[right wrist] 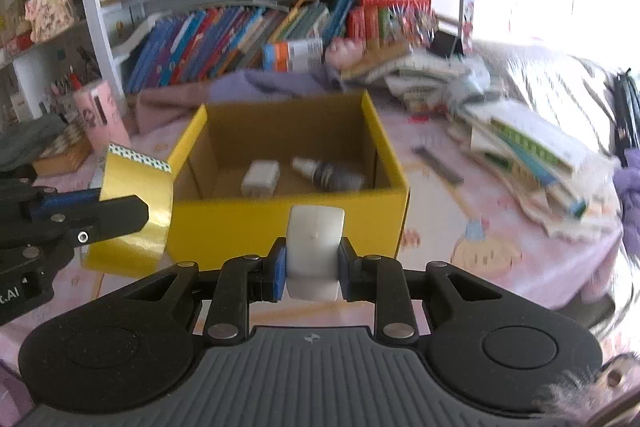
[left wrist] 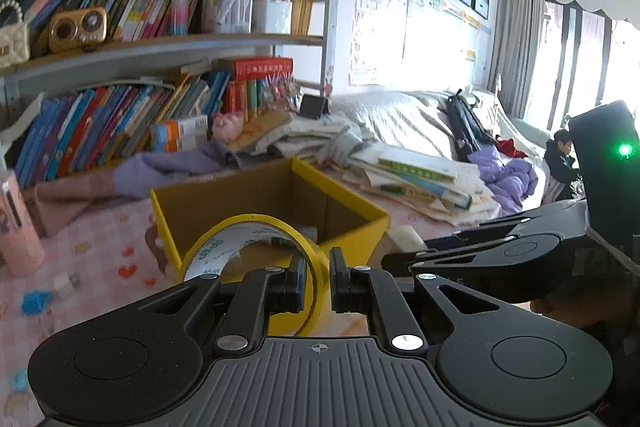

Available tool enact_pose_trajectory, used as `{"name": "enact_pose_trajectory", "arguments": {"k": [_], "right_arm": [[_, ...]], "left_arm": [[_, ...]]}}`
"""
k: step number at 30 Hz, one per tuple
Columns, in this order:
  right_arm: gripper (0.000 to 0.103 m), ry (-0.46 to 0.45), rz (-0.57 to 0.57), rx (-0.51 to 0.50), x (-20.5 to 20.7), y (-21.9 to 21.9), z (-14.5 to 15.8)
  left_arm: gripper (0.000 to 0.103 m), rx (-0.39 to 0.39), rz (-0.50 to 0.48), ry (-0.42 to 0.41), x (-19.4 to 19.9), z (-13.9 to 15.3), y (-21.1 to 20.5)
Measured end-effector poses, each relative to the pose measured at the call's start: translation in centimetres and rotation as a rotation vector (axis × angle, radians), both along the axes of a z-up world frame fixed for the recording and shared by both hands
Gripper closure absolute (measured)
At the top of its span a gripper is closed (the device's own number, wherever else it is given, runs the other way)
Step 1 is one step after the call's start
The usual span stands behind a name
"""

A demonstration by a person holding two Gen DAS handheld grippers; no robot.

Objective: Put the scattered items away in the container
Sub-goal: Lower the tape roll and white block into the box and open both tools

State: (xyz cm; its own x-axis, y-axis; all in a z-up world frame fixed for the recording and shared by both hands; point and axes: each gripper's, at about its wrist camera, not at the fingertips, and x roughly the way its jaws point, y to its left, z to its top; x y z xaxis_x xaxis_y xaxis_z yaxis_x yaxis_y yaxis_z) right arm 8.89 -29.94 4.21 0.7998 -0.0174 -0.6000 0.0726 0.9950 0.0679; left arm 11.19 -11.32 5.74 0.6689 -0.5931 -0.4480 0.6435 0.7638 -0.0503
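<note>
1. Carrying a yellow tape roll (left wrist: 256, 251), the left gripper (left wrist: 316, 281) pinches its band between clenched fingers, just short of the yellow box (right wrist: 288, 219)'s near-left corner.
2. Holding a white object (right wrist: 315, 251), the right gripper (right wrist: 313, 267) clamps it before the box's front wall.
3. Both loads seem mid-transport; next, each must clear the rim, then release.
4. Inside lie a white block (right wrist: 261, 179) and a small bottle (right wrist: 328, 175); the white object's identity is unclear.

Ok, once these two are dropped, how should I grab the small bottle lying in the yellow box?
Probably from straight above, jaws closing across the dark body of the small bottle. It lies on its side, white cap toward the white adapter, and the walls of the yellow box block side approaches.
</note>
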Motion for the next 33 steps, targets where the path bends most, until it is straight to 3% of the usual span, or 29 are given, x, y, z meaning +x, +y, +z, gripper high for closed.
{"name": "enact_pose_trajectory", "arguments": {"k": [8,15,23,33], "right_arm": [[0.079,-0.088,0.053,-0.050,4.6,-2.5,2.3],[0.079,-0.112,0.143,-0.094,10.3,-4.1,2.0],[0.079,0.013,0.283,-0.149,15.6,-3.7,-2.0],[0.079,0.190,0.379,-0.147,17.6,-2.7,-6.4]], "left_arm": [[0.093,-0.017,0.028,-0.065,3.2,1.4,-2.2],[0.093,-0.004,0.101,-0.085,7.7,1.4,-3.7],[0.093,0.067,0.112,0.041,11.3,-2.4,-6.3],[0.093,0.110,0.160,0.231,13.3,-6.7,-5.9]]}}
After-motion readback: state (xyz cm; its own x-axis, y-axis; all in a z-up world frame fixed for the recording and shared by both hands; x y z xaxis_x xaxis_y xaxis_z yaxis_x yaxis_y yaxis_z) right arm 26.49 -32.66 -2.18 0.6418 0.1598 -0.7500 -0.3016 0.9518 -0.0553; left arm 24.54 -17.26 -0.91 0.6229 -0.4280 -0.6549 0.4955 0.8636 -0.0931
